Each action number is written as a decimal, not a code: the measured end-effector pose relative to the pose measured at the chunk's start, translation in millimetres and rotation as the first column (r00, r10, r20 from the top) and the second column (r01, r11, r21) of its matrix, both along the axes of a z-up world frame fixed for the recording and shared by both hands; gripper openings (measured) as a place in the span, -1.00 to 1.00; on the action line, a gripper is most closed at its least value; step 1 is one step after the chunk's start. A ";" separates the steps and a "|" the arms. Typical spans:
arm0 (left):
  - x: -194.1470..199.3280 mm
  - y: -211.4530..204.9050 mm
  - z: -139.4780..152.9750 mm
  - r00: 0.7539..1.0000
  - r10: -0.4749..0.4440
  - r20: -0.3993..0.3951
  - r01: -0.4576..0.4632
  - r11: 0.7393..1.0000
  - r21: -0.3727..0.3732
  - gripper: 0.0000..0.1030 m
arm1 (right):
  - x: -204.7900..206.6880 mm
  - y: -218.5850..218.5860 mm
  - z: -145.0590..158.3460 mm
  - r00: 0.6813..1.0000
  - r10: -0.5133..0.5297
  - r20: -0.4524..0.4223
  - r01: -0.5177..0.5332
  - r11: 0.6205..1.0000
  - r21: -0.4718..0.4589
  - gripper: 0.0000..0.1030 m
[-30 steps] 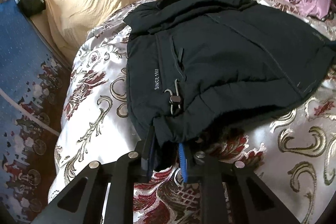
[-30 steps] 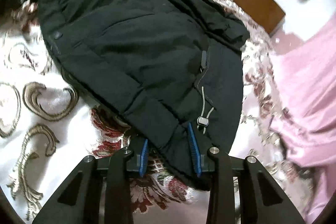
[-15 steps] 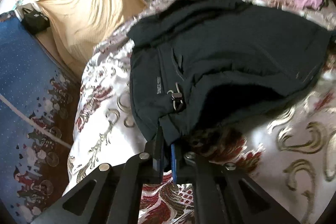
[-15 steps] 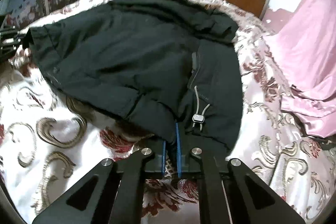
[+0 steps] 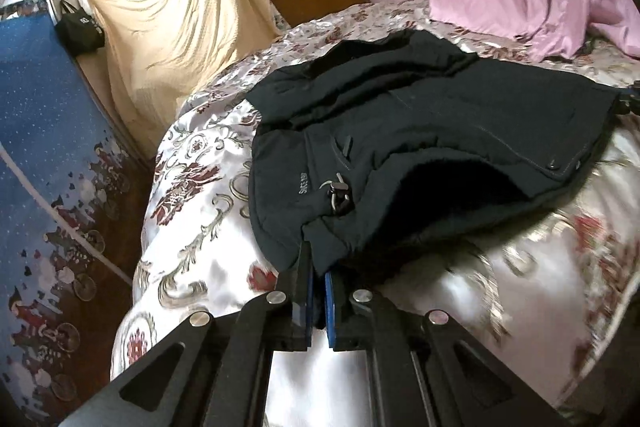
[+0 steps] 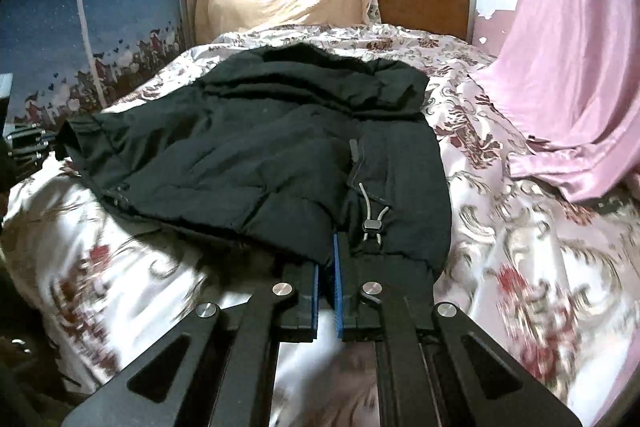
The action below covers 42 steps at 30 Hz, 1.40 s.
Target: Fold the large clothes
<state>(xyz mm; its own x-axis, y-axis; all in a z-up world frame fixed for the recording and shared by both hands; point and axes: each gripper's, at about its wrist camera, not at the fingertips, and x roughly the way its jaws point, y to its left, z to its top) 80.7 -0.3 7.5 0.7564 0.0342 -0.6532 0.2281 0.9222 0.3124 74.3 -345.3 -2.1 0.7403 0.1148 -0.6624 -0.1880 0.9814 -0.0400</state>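
Left tool (image 5: 317,267) clamped on jacket (image 5: 420,131) hem, right tool (image 6: 328,263) likewise, left-view-only lettering (image 5: 303,184)

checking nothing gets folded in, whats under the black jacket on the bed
Only the floral bedspread shows around the black jacket and under its lifted hem. Whatever lies beneath the rest is covered.

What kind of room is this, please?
Most likely a bedroom: a black jacket lies on a bed with a floral satin bedspread, a wooden headboard behind it.
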 end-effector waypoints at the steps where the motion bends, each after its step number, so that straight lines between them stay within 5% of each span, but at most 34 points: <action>1: -3.1 -0.4 1.3 1.000 -0.003 -0.001 0.003 1.000 -0.005 -0.90 | -5.5 -2.4 2.9 1.000 -0.007 0.009 0.007 1.000 0.005 -0.90; 10: 18.3 2.2 44.6 0.999 0.028 0.037 -0.024 0.994 -0.104 -0.90 | 13.5 -8.1 46.9 0.994 -0.029 0.101 0.025 0.998 0.050 -0.91; 22: 112.4 -0.3 89.4 0.995 0.054 0.087 -0.048 0.996 -0.069 -0.90 | 95.9 10.2 104.0 0.979 -0.053 0.195 0.048 0.998 0.029 -0.91; 33: 190.2 5.3 112.7 0.982 0.101 0.160 -0.080 0.988 -0.136 -0.90 | 175.5 9.0 122.7 0.958 -0.130 0.255 0.115 0.991 0.071 -0.91; 42: 268.6 4.8 115.8 0.983 0.125 0.134 -0.109 0.986 -0.124 -0.90 | 259.5 15.8 126.2 0.958 -0.140 0.250 0.137 0.990 0.031 -0.91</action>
<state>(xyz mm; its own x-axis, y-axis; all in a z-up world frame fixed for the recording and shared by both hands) 349.4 4.6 123.4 0.8365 0.0586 -0.5448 0.0777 0.9716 0.2237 333.8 -329.5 124.0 0.8919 0.0072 -0.4521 -0.0360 0.9978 -0.0551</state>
